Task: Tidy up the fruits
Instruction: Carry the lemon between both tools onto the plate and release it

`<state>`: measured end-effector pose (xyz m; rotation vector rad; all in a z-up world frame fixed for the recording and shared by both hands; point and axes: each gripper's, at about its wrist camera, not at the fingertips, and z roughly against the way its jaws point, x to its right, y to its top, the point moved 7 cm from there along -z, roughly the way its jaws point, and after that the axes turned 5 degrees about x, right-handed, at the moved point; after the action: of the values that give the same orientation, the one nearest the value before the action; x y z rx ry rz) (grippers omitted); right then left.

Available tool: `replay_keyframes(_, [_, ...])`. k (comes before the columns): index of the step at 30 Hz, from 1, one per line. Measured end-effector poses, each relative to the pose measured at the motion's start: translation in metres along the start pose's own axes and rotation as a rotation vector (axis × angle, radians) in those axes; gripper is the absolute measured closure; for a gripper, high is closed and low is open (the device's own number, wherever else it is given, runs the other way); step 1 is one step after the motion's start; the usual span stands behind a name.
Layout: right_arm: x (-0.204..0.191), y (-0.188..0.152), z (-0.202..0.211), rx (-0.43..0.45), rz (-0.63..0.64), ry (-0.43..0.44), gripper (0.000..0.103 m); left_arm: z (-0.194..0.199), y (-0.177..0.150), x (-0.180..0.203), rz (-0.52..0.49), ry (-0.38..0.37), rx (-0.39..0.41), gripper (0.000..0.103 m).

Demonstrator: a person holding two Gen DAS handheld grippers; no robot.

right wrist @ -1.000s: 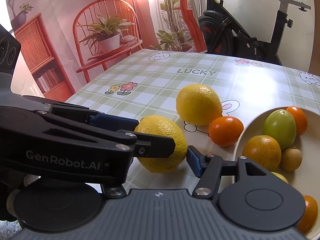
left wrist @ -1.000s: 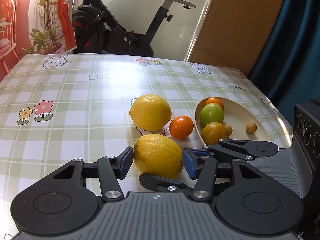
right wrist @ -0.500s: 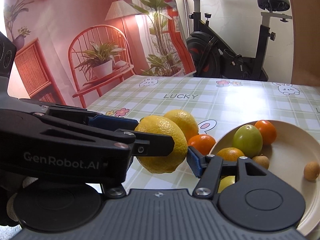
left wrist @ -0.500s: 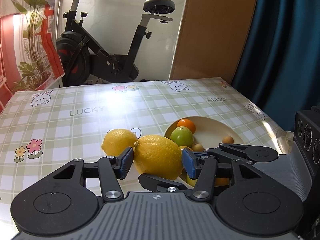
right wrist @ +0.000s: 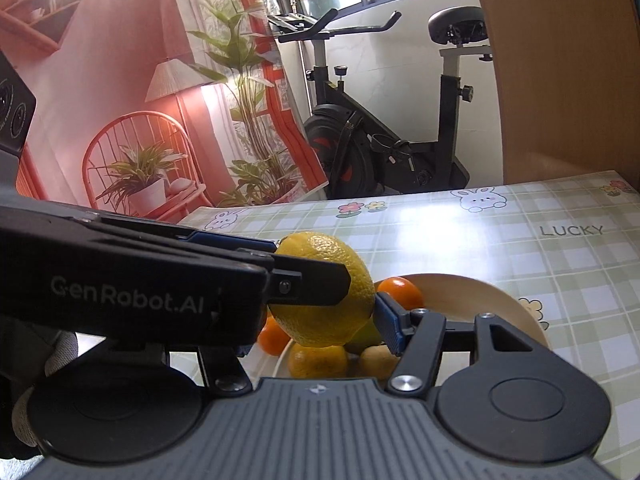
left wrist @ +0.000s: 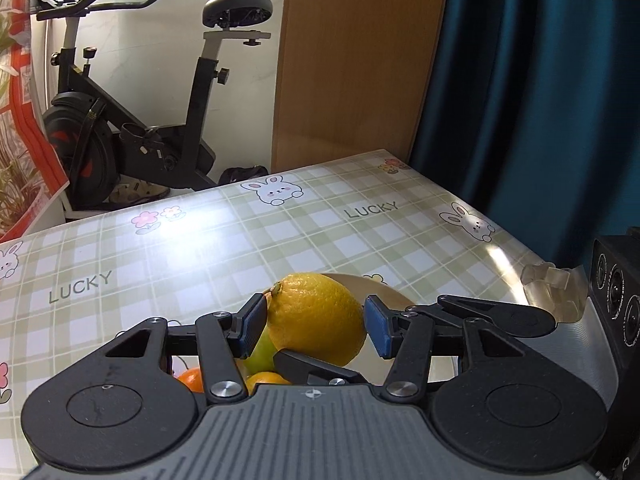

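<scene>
Lemon (left wrist: 316,318) seemingly gripped by both grippers

Lemon (left wrist: 316,318) above bowl (right wrist: 472,300), oranges (right wrist: 400,292) inside, seemingly all near table (left wrist: 240,248) corner

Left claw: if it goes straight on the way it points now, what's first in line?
Left claw already grips the big yellow lemon; beyond it, likely the beige bowl with its green fruit. Depth unclear.

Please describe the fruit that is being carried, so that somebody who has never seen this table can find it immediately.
On the green checked tablecloth stands a shallow cream bowl of small fruit. Just above it, both pairs of tongs hold one big lemon in the air. It is the only plain yellow fruit, far larger than the oranges below.
</scene>
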<state>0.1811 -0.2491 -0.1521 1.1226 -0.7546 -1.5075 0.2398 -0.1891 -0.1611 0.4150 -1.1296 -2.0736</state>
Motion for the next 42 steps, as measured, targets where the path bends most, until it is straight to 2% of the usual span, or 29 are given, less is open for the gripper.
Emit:
replay_keyframes(4, [0.026, 0.0, -0.006, -0.015, -0.027, -0.045, 0.042, -0.026, 0.002, 0.01, -0.019, -0.02, -0.029, 0.047])
replay_keyframes(8, [0.051, 0.0, -0.013, -0.034, -0.029, -0.084, 0.042, -0.053, 0.006, 0.014, 0.022, -0.05, -0.064, 0.047])
replay_keyframes(17, [0.077, -0.007, -0.029, -0.074, -0.032, -0.128, 0.042, -0.083, 0.007, 0.015, 0.002, -0.053, -0.11, 0.047])
replay_keyframes(30, [0.081, -0.012, -0.032, -0.078, -0.027, -0.148, 0.042, -0.092, 0.002, 0.01, 0.036, -0.044, -0.124, 0.047])
replay_keyframes(42, [0.07, -0.008, -0.018, -0.05, -0.008, -0.142, 0.042, -0.068, 0.011, 0.01, 0.025, -0.028, -0.087, 0.046])
